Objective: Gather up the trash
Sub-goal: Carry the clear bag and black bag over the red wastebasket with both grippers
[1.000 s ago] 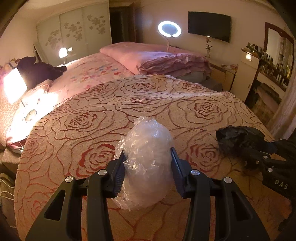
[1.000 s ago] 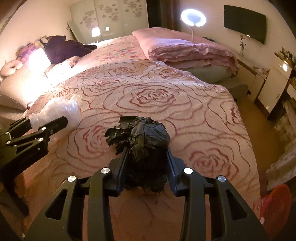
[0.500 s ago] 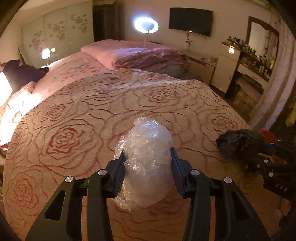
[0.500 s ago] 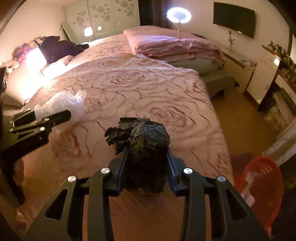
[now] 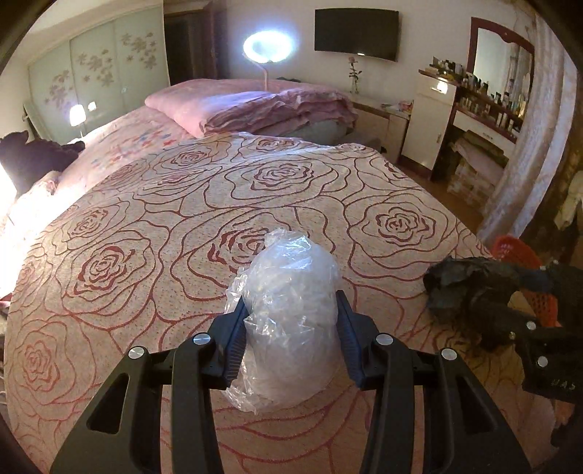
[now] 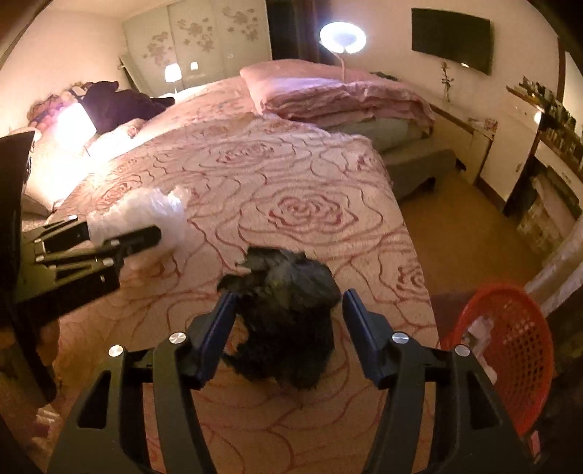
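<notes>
My left gripper [image 5: 289, 328] is shut on a crumpled clear plastic bag [image 5: 288, 321], held above the rose-patterned bedspread [image 5: 153, 226]. It also shows at the left of the right wrist view [image 6: 140, 215]. My right gripper [image 6: 289, 324] has its jaws spread wide. A crumpled black plastic bag [image 6: 288, 321] sits between them with a gap at each finger. The black bag also shows at the right of the left wrist view [image 5: 470, 288]. A red mesh basket [image 6: 510, 357] stands on the floor at the bed's right corner, with some white items inside.
Folded pink quilts [image 5: 262, 105] lie at the far end of the bed. A ring lamp [image 5: 267, 45], a wall television [image 5: 355, 32] and a dressing table with bottles [image 5: 484, 105] stand behind. A dark plush toy [image 5: 32, 156] lies at far left.
Both grippers have swung right, bringing the red basket into view. My right gripper's jaws have opened off the black bag. The left gripper still grips the clear bag.
</notes>
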Demonstrator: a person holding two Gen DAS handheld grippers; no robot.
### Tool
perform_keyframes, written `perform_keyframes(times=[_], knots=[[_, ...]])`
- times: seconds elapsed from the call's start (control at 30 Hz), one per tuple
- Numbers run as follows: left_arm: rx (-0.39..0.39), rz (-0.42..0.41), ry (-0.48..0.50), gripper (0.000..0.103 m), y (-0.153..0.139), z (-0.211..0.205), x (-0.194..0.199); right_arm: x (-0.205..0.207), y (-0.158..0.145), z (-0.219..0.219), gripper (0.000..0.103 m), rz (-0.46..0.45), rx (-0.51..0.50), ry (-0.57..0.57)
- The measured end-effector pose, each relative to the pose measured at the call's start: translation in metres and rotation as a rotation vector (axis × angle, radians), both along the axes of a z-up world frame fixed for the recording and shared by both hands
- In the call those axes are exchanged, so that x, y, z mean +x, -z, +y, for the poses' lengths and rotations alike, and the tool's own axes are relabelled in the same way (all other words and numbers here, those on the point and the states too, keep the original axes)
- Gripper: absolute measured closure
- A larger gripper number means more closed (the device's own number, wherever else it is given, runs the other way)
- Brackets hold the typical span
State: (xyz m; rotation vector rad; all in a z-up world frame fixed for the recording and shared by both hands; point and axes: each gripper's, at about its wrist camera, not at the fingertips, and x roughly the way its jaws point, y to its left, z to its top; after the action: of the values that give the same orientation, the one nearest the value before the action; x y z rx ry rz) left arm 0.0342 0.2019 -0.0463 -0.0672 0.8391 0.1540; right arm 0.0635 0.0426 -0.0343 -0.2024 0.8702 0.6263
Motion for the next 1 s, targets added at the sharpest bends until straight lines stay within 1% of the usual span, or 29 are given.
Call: perform_keyframes(times=[0.07,0.13,0.2,0.3,0.4,0.7,1.0], knots=[[0.006,0.002,-0.001,0.060,0.000,-0.002,0.000,0.003,0.001,0.004,0.044,-0.010,-0.008,-0.013],[0.010,0.003,0.000,0.060,-0.001,-0.004,0.000,0.007,0.005,0.007,0.046,0.005,-0.008,-0.021],[0.015,0.004,-0.001,0.060,0.000,-0.005,0.000,0.008,0.008,0.009,0.053,0.008,-0.010,-0.019],[0.020,0.005,-0.002,0.060,0.000,-0.005,0.000,0.009,0.009,0.008,0.061,0.012,-0.003,-0.020],[0.021,0.006,0.003,0.060,-0.001,-0.007,0.002,0.011,0.006,0.004,0.065,0.018,0.013,-0.010],[0.023,-0.003,0.035,0.060,-0.007,-0.019,0.006,0.009,-0.005,-0.015,0.066,0.011,0.053,0.036],[0.032,-0.020,0.086,0.060,-0.017,-0.041,0.015,0.019,-0.017,-0.048,0.066,-0.005,0.090,0.128]])
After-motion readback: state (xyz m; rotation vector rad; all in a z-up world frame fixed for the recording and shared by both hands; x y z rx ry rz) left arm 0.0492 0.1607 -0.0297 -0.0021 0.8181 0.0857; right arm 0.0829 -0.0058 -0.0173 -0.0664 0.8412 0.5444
